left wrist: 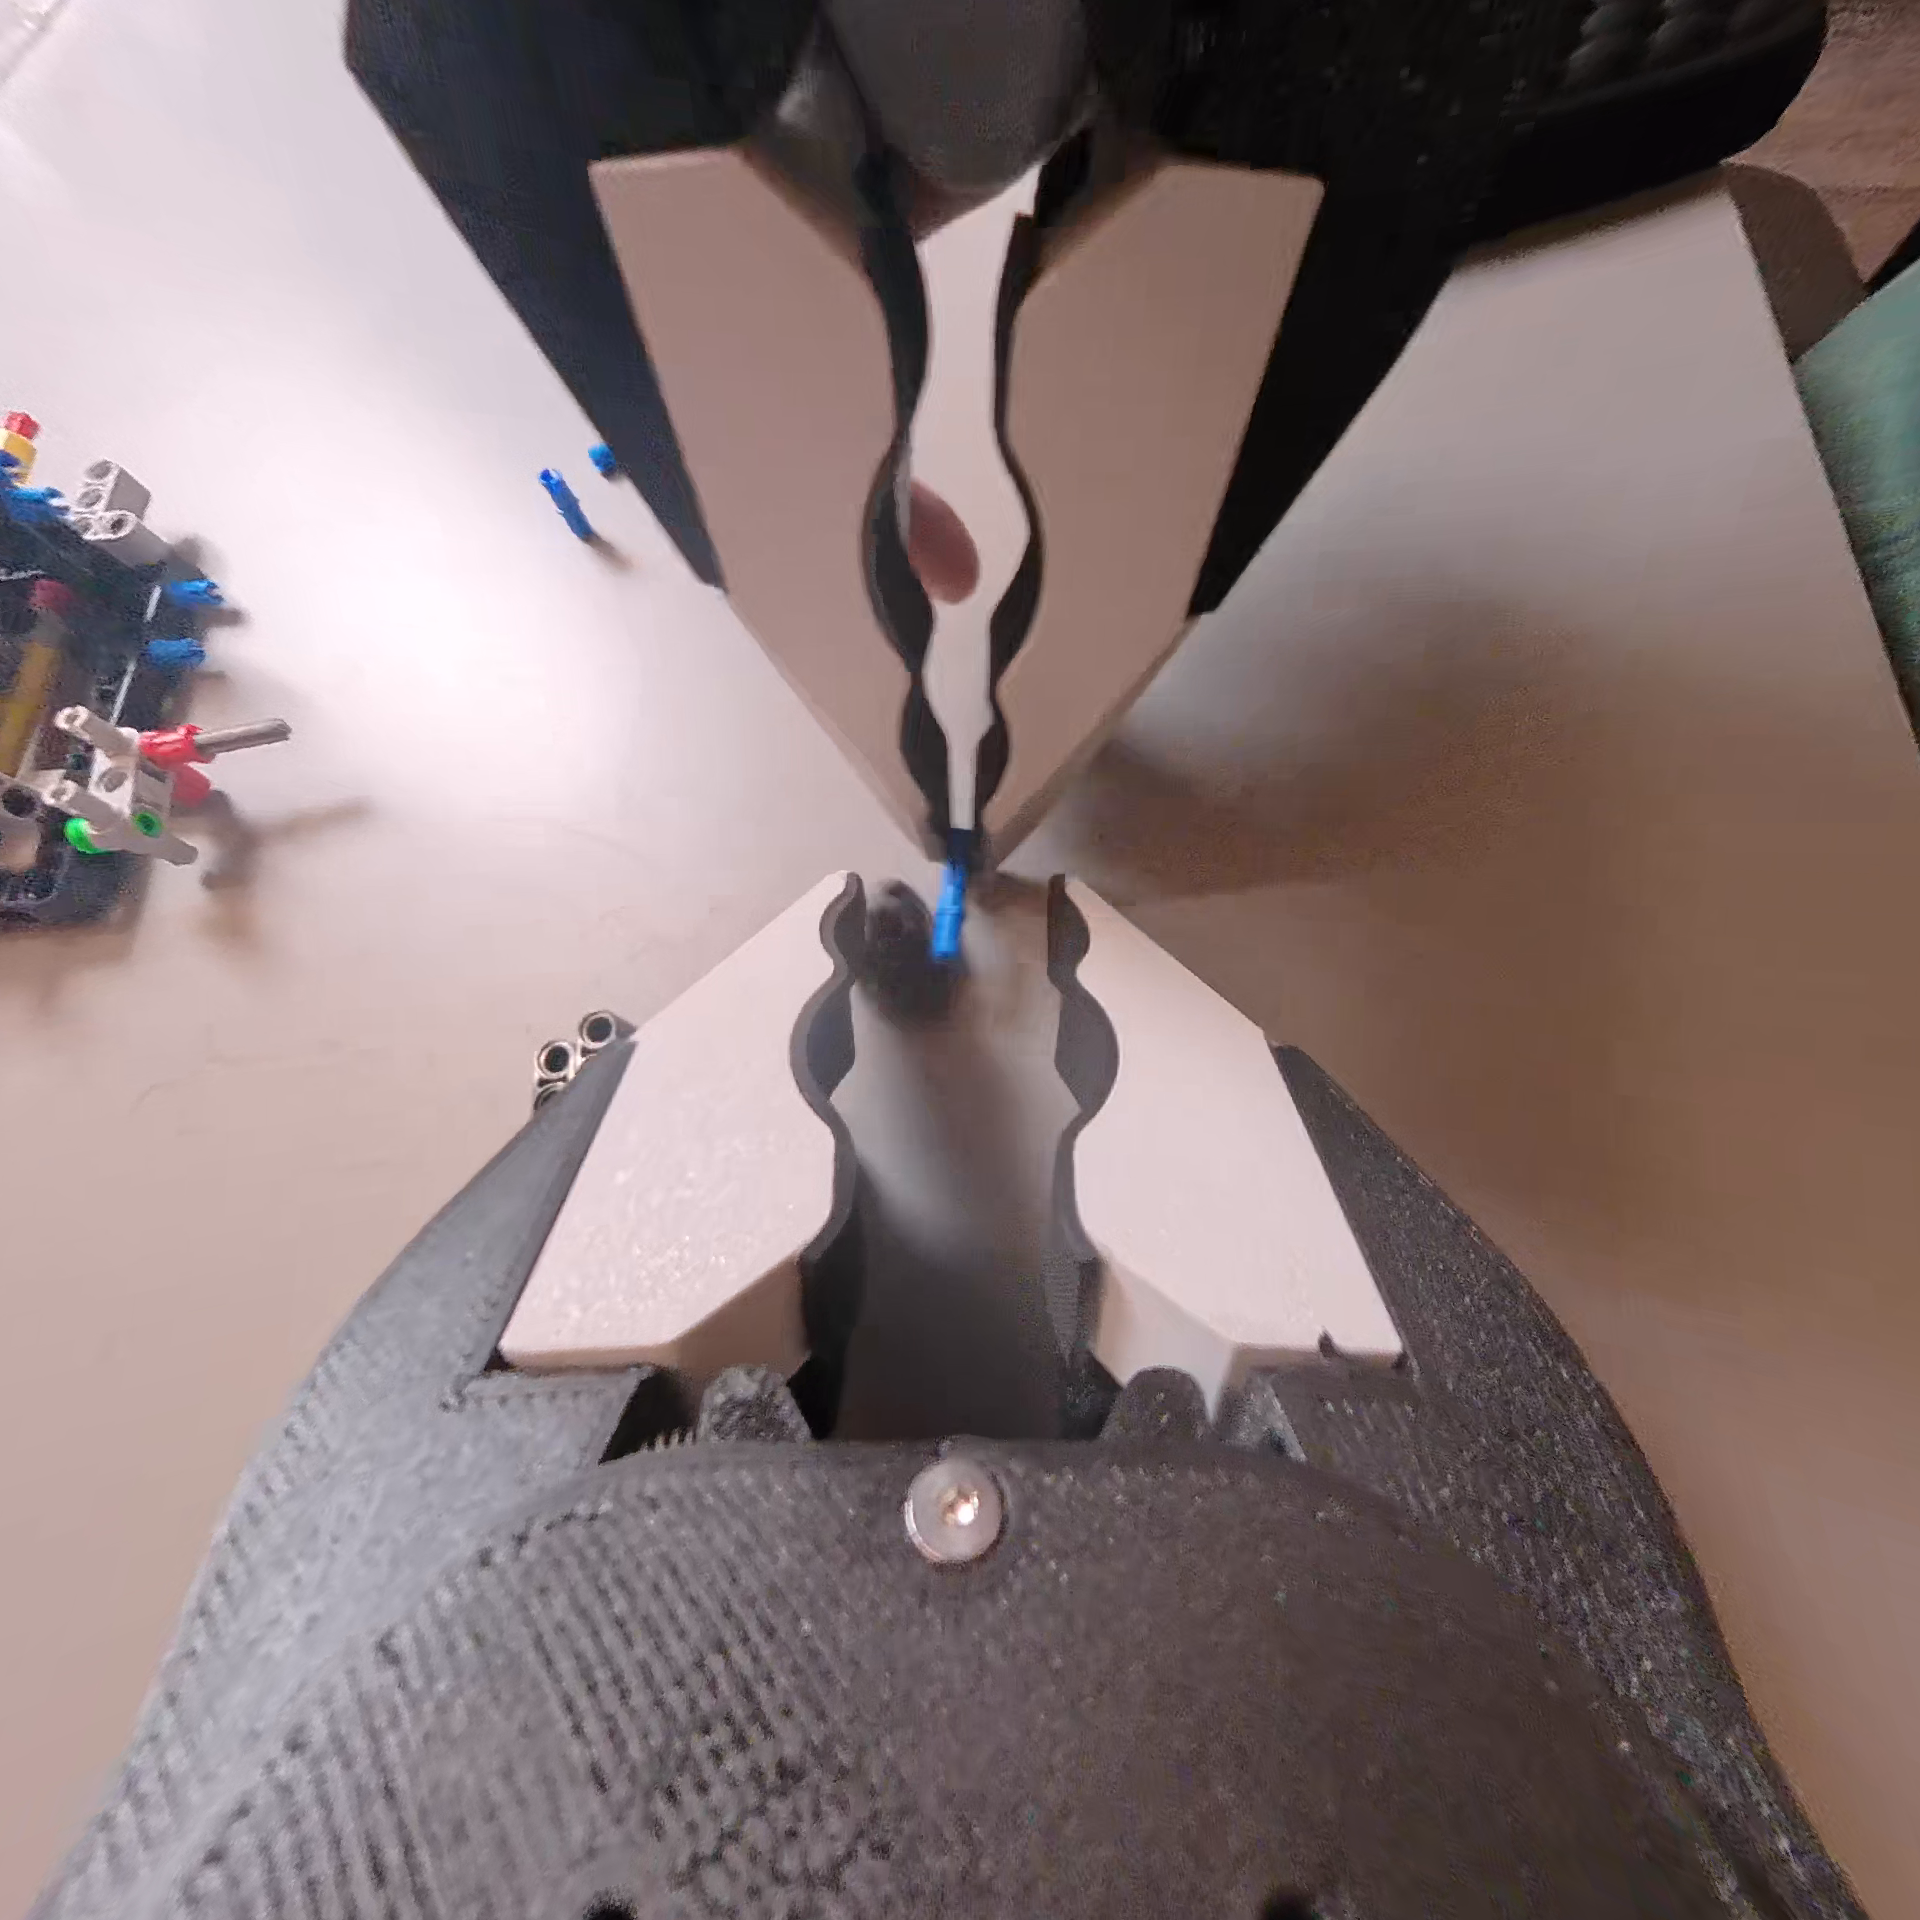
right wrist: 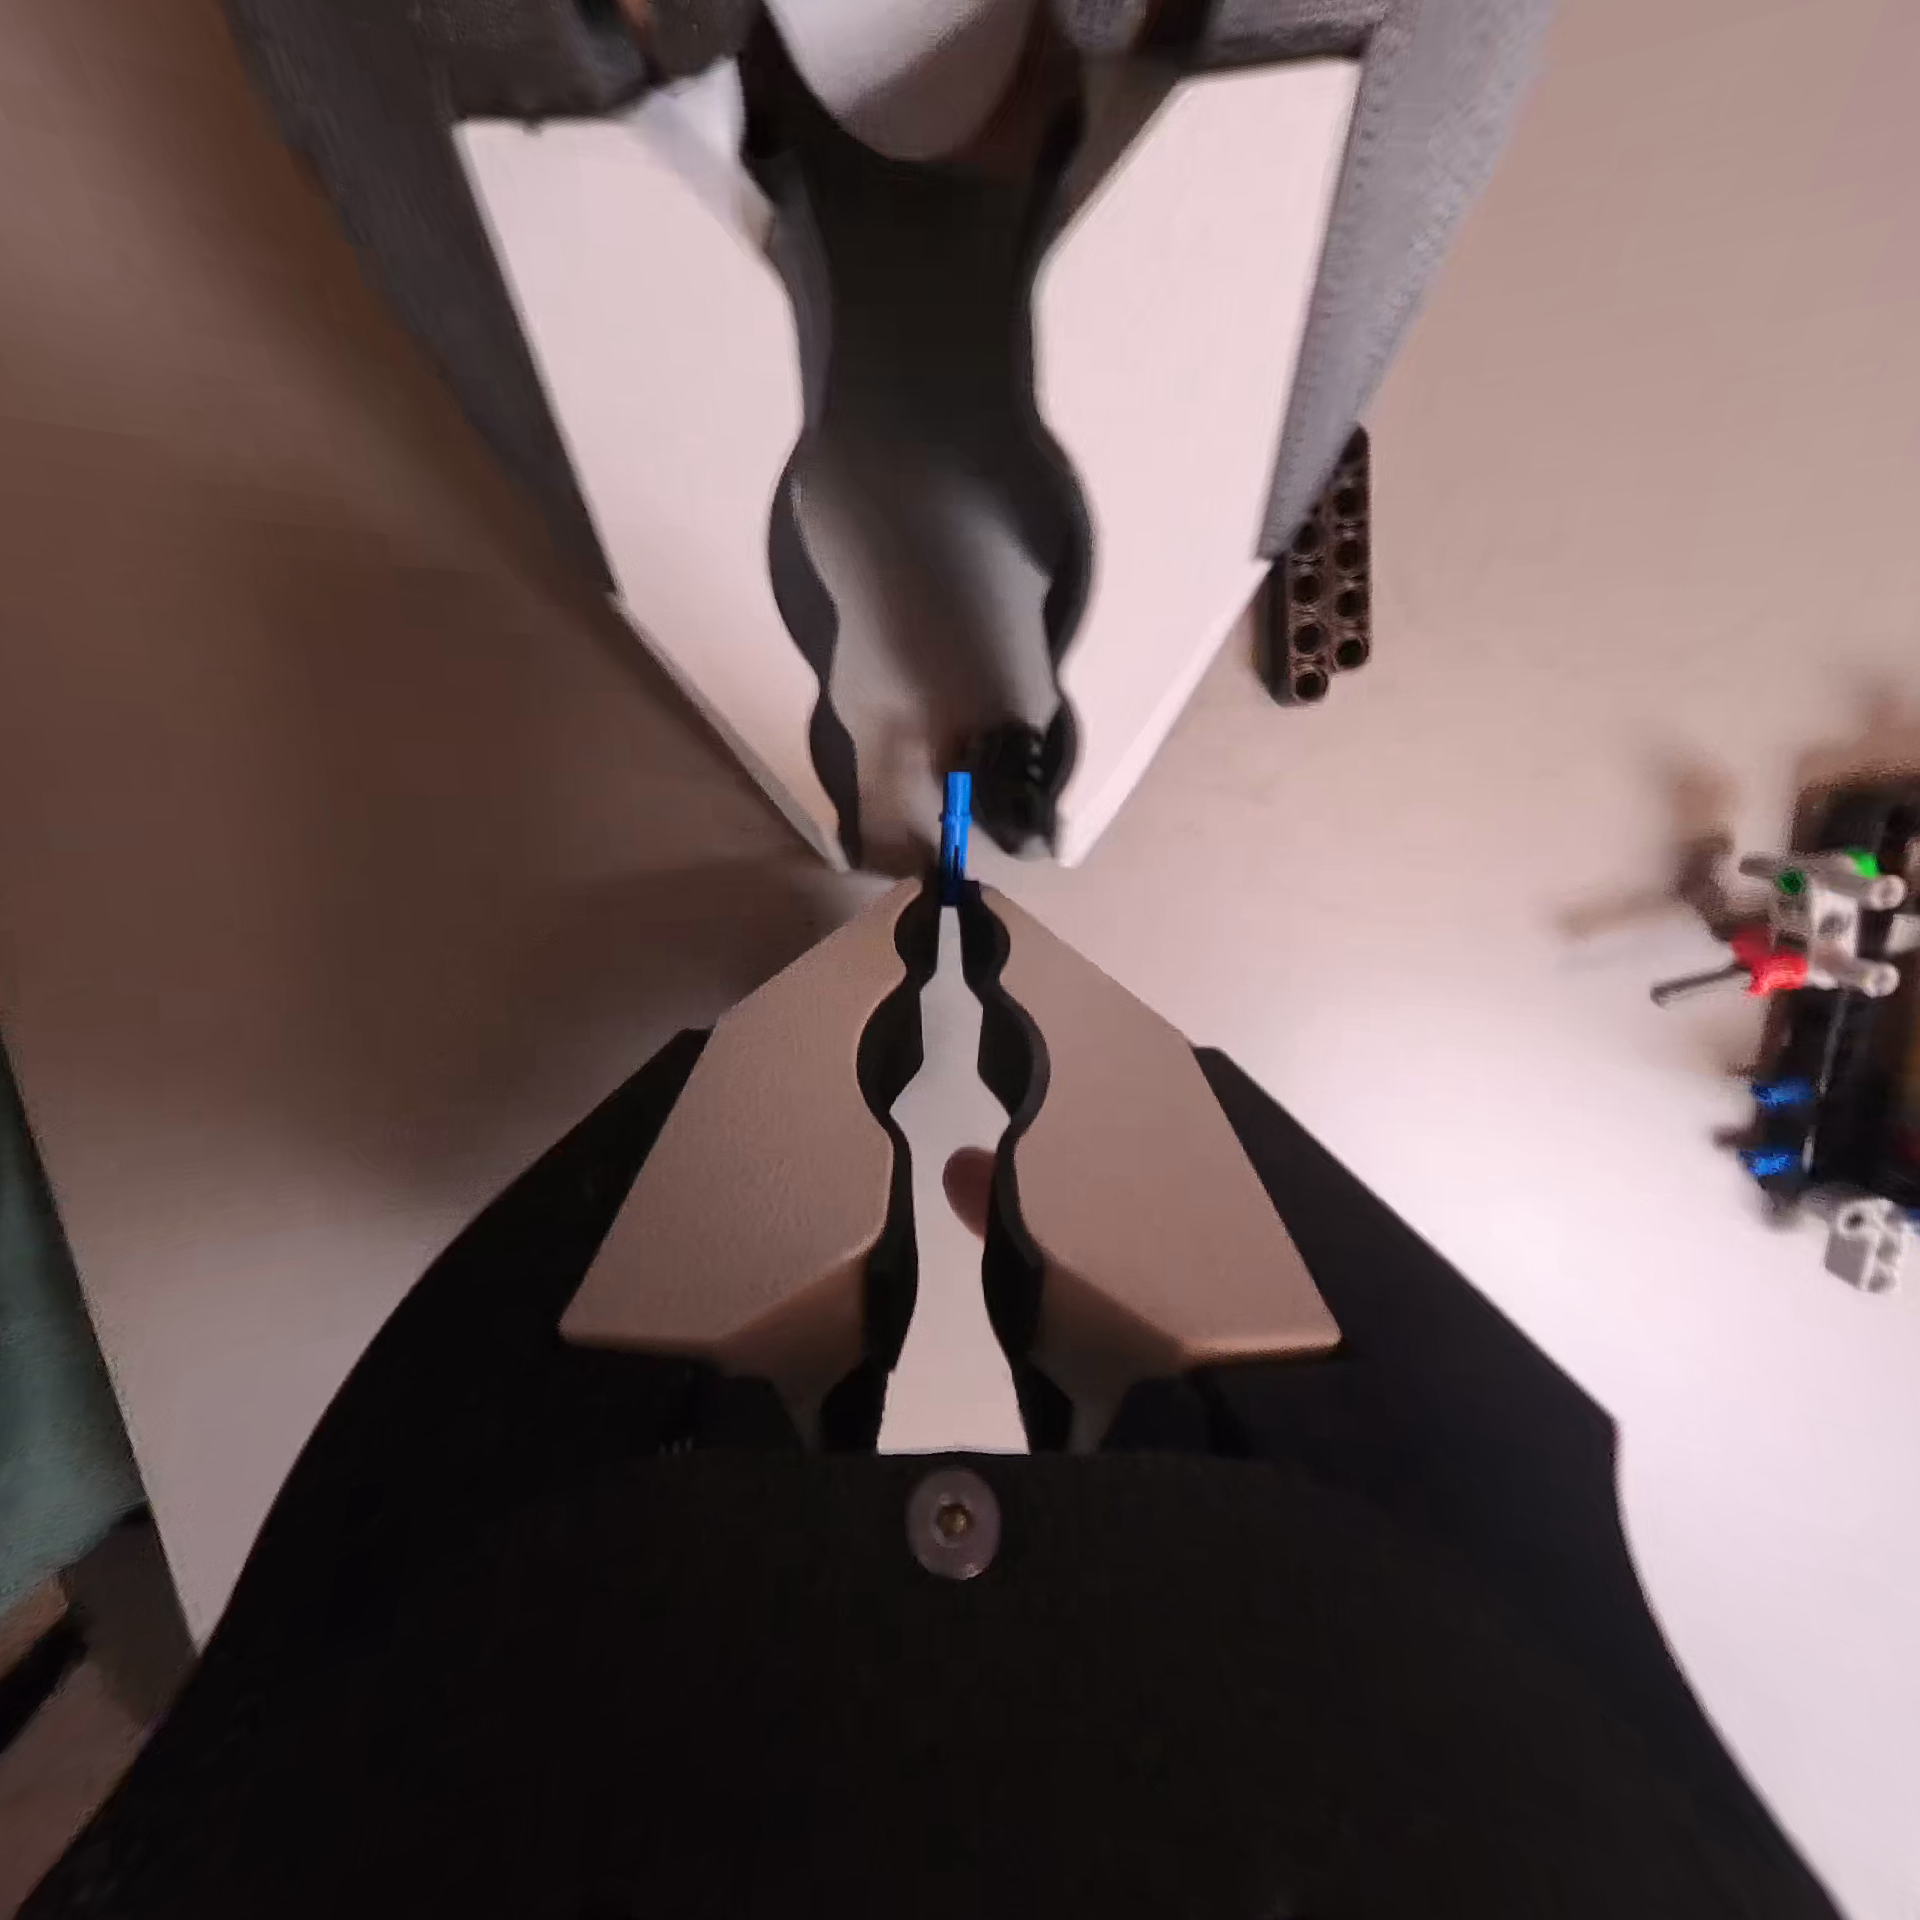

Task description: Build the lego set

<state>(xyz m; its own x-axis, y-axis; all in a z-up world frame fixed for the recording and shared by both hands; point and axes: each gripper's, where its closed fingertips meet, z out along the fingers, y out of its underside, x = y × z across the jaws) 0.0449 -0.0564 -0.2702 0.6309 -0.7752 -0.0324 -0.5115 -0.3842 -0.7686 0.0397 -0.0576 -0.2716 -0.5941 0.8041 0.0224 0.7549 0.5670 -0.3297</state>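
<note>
Left wrist view gives me the pale table [left wrist: 1455, 1039], then the half-built lego model [left wrist: 94, 707] far left. My left gripper [left wrist: 951, 914] gapes beside a small black piece [left wrist: 904, 956]; my right gripper [right wrist: 948, 899] pinches a blue pin [right wrist: 954, 831].

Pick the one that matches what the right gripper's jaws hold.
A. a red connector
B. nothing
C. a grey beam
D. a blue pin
D: the right gripper has its jaws closed on one end of the blue pin, whose other end sticks out toward the open left gripper.
</note>
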